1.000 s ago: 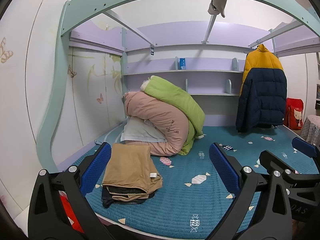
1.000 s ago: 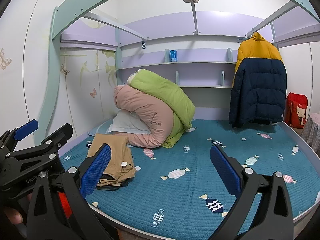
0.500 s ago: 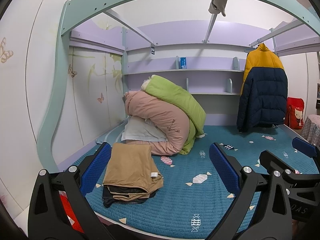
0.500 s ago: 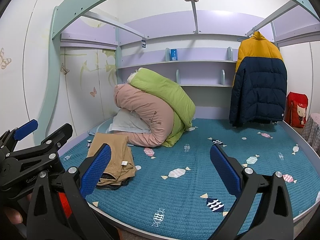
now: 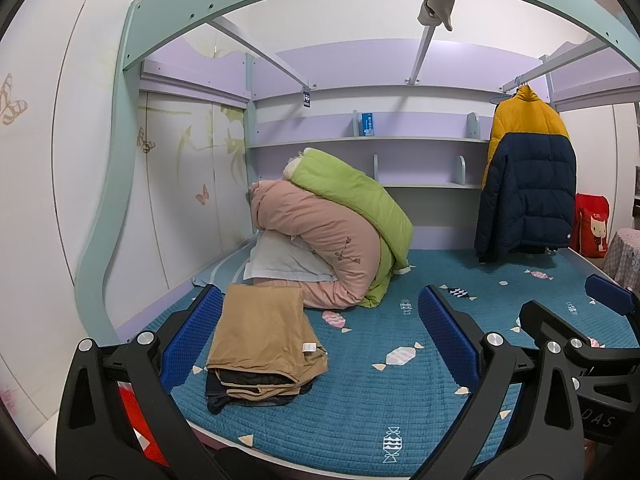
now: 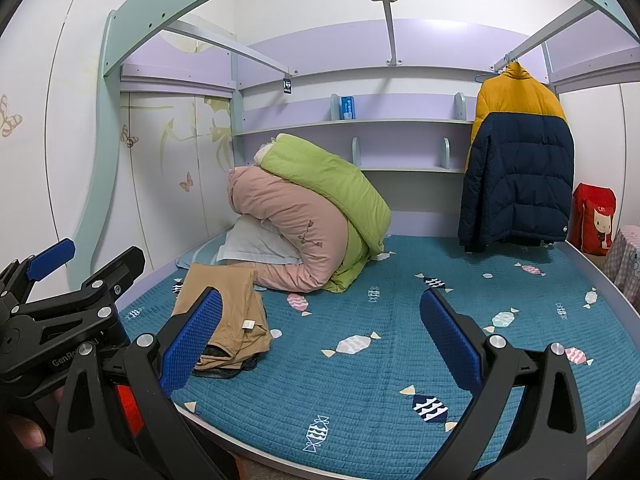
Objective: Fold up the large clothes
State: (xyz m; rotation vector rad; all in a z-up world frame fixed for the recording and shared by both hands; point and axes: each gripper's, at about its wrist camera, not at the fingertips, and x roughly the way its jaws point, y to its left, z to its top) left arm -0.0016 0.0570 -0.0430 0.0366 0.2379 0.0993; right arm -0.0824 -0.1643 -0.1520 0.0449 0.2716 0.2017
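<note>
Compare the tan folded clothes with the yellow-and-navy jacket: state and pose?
The tan clothes lie folded flat on the bed, stacked on a dark garment; the jacket hangs unfolded from a rail. The tan clothes are thin and one colour; the jacket is puffy and two-tone. Neither is held by a claw.

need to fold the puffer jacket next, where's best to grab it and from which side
Probably take the jacket at the yellow shoulders, one gripper on each, coming from the front over the bed. It hangs upright from a hanger on the rail with its front facing the bed, so the shoulders carry its weight and lifting there should free it.
</note>
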